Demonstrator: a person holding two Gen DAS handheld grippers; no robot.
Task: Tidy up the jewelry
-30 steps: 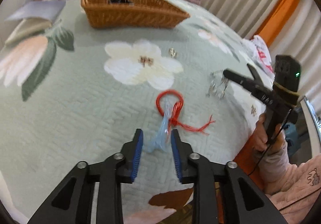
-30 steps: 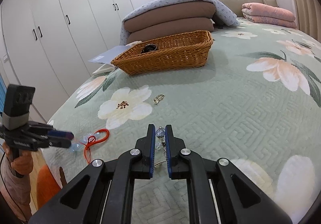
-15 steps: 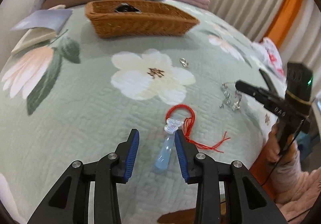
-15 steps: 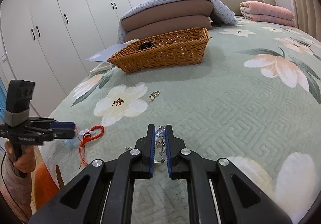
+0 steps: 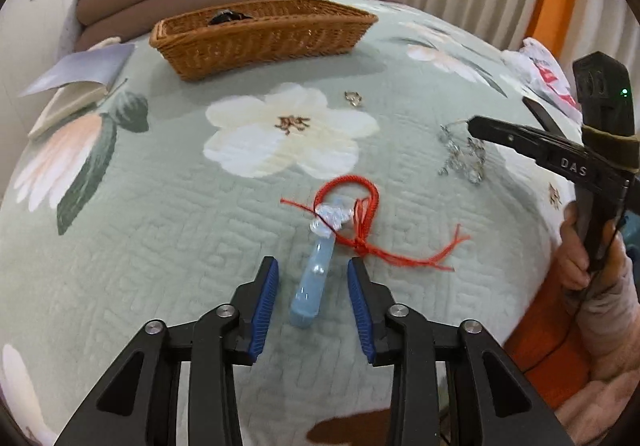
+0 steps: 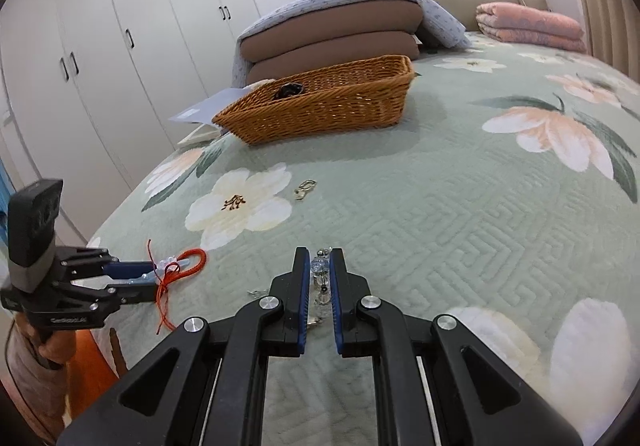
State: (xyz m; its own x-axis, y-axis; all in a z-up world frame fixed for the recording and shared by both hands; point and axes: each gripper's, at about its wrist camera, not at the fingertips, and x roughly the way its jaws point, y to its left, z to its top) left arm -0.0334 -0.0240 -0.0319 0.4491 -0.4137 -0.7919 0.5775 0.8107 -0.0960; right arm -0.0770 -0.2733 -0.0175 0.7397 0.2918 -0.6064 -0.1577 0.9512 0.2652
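A pale blue pendant (image 5: 316,278) on a red cord (image 5: 362,206) lies on the green floral bedspread. My left gripper (image 5: 313,280) is open, its jaws either side of the pendant's lower half, apart from it. My right gripper (image 6: 320,266) is shut on a silver beaded chain (image 6: 320,278); the chain (image 5: 464,158) hangs from its tip in the left wrist view. A small silver ring piece (image 5: 353,98) lies near the white flower. The wicker basket (image 5: 264,38) stands further back with a dark item inside.
Stacked brown cushions (image 6: 332,34) and a folded pink blanket (image 6: 528,26) lie behind the basket. Papers (image 5: 76,66) rest at the basket's left. The bed edge drops off near my left gripper (image 6: 132,278). White wardrobes (image 6: 100,46) stand on the left.
My left gripper has opened and let go of the pendant, which now lies flat on the bedspread. My right gripper has stayed shut on the chain and moved slightly forward.
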